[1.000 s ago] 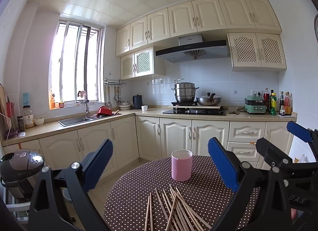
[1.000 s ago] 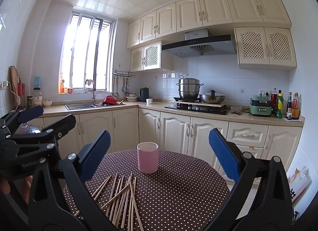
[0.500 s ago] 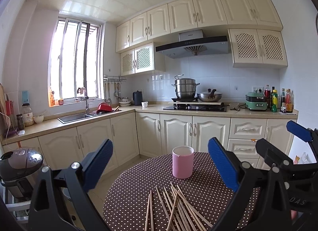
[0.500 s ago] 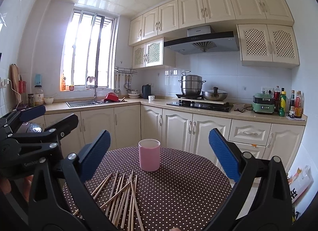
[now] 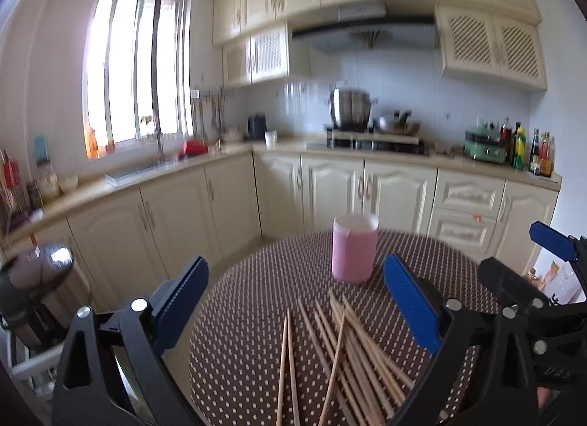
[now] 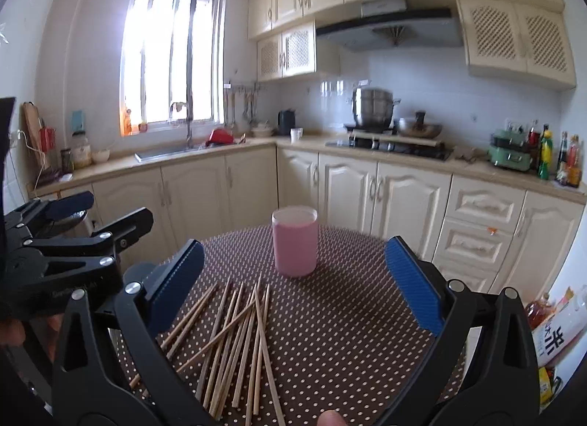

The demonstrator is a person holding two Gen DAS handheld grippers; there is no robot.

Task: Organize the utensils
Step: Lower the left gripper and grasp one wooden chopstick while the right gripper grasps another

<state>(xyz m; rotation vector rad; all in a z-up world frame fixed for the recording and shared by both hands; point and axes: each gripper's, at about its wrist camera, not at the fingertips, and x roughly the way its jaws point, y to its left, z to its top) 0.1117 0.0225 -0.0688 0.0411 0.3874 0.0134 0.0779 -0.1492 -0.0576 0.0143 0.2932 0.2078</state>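
Both my claws, left [image 5: 295, 301] & right [image 6: 293, 279], spread wide, nothing held. Chopsticks [image 6: 234, 338] lie scattered on table [image 6: 348, 334] w/ pink cup [image 6: 294, 245] just behind. Best: grab one pair mid-shaft, tips aligned.

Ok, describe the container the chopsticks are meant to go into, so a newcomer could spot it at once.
Start at the round table with the brown polka-dot cloth in front of the kitchen cabinets. Beyond the loose pile of wooden chopsticks stands the pink cup, upright and apart from them. It is the only standing, pink thing on the table.
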